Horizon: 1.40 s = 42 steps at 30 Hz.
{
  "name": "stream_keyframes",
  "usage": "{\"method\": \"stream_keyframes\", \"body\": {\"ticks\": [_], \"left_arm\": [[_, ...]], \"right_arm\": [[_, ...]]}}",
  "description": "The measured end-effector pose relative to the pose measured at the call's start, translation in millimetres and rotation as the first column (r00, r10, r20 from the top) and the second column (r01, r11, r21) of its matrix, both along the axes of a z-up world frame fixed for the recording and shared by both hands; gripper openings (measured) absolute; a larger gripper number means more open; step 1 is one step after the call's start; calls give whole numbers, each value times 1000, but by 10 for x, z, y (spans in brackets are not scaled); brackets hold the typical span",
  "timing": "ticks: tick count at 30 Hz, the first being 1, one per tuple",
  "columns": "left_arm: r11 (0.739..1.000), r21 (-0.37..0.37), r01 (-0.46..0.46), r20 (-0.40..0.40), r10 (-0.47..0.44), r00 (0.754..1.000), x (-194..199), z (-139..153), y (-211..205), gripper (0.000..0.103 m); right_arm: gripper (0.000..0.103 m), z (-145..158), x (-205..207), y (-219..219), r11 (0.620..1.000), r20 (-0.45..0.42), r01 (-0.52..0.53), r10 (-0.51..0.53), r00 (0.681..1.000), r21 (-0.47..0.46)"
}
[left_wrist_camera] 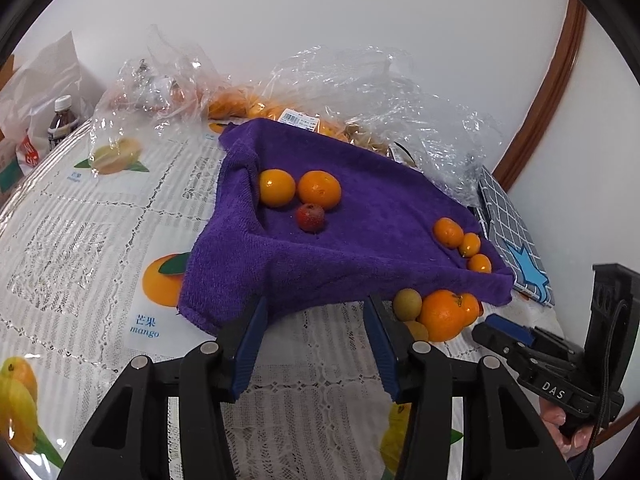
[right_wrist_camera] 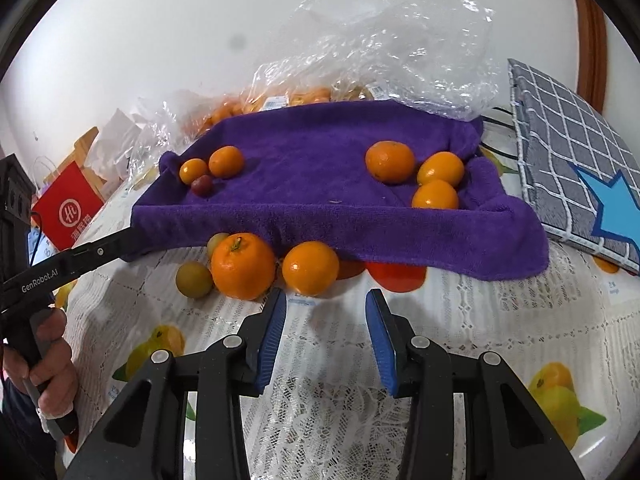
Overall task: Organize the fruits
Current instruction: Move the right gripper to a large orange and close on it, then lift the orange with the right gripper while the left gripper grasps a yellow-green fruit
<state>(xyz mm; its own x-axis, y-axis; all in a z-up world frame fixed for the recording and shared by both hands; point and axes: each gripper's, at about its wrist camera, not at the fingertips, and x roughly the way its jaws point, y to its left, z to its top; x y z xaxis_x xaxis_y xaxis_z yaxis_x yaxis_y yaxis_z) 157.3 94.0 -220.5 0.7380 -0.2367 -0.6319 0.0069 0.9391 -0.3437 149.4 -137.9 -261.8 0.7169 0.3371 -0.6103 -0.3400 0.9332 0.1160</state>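
Observation:
A purple towel [left_wrist_camera: 360,240] [right_wrist_camera: 320,184] lies over a tray-like shape on the table. On it sit two oranges [left_wrist_camera: 318,190] and a red fruit [left_wrist_camera: 310,217] at one corner and three small oranges [left_wrist_camera: 448,232] [right_wrist_camera: 436,176] at another. Loose on the table by the towel's front edge are a big orange [right_wrist_camera: 242,266] [left_wrist_camera: 442,314], a smaller orange [right_wrist_camera: 310,266] and a green-yellow fruit [right_wrist_camera: 195,279] [left_wrist_camera: 407,303]. My left gripper [left_wrist_camera: 316,304] is open at the towel's edge. My right gripper [right_wrist_camera: 326,296] is open just before the loose oranges.
Clear plastic bags [left_wrist_camera: 360,88] with more oranges lie behind the towel. A grey checked notebook [right_wrist_camera: 572,160] sits to the right. A brown bottle [left_wrist_camera: 62,120] and a red paper bag [right_wrist_camera: 68,208] stand at the far left. The tablecloth [left_wrist_camera: 100,240] is lace with fruit prints.

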Motion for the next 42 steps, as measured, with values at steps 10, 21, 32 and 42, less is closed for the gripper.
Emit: {"method": "stream_keyframes", "body": {"ticks": [10,21,32,42], "left_arm": [[1000,11,22,15,-23,1000,-18,33,-31,47],[1000,8,-3,21,2,1000,-28,47,11,47],[1000,-1,18,2,-18,1000,-13,12,-5,47],[980,-33,194,-24,-195,981,-34,-18,-268,47]], "right_arm": [[42,22,187,196,993,-12,-42,41,999,-107],[34,-9,296,244,994,-19,-44,42,999,-99],[34,12,-18,-124,999,15,30,-30,999,-23],[34,-2,-328,-560,996,27,72,-74,997,56]]}}
